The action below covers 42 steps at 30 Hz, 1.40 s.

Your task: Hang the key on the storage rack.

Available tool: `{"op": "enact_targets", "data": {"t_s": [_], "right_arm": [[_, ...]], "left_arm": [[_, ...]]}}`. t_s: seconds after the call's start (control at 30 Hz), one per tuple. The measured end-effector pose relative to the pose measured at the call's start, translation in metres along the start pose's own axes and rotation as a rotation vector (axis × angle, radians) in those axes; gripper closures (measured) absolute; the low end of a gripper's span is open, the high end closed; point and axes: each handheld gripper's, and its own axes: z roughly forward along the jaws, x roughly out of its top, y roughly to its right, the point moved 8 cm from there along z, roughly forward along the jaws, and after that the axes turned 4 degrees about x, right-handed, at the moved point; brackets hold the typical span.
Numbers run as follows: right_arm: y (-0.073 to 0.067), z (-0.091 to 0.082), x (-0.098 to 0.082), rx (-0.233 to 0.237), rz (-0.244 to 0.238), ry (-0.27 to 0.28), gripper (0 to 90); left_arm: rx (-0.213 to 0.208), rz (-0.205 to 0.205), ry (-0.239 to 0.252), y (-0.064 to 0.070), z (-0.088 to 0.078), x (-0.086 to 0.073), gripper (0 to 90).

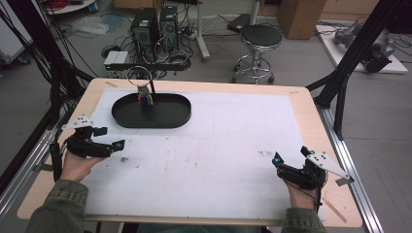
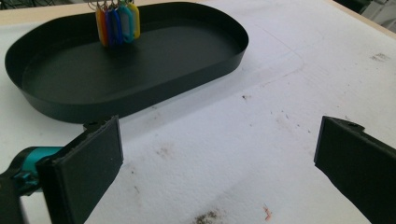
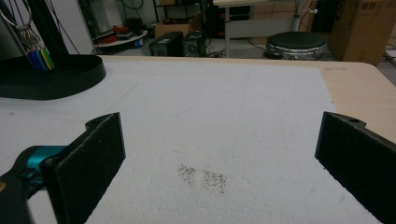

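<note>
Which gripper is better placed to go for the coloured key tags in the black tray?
Left. The left gripper sits open just short of the black tray holding the key tags; the right gripper is across the table.

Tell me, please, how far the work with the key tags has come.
Done: the key tags hang on the stand over the tray. In hand: nothing. The left claw and right claw are open, apart from the tray, over the white mat. Left: probably to reach the tags; the left claw is nearer.
</note>
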Motion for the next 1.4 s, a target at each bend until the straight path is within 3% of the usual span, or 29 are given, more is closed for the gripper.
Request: {"op": "enact_targets", "data": {"t_s": [0.27,0.53,0.83,1.27,1.4], "right_arm": [[0.000,0.000,0.000,-0.001,-0.001,0.002,0.5],[0.000,0.000,0.000,0.002,0.003,-0.001,0.5],[0.000,0.000,0.000,0.000,0.001,0.001,0.5],[-0.001,0.001,-0.001,0.003,-0.001,-0.005,0.5],[-0.001,0.001,-0.002,0.001,-0.002,-0.007,0.5]], "left_arm": [[0.020,-0.004,0.026,-0.001,-0.005,-0.011,1.7],[0.082,0.013,0.036,-0.003,-0.010,-0.021,1.7],[0.122,-0.004,0.082,-0.008,-0.017,-0.027,1.7],[0.247,-0.046,0.219,-0.017,-0.035,-0.025,1.7],[0.314,-0.071,0.273,-0.023,-0.044,-0.024,1.7]]}}
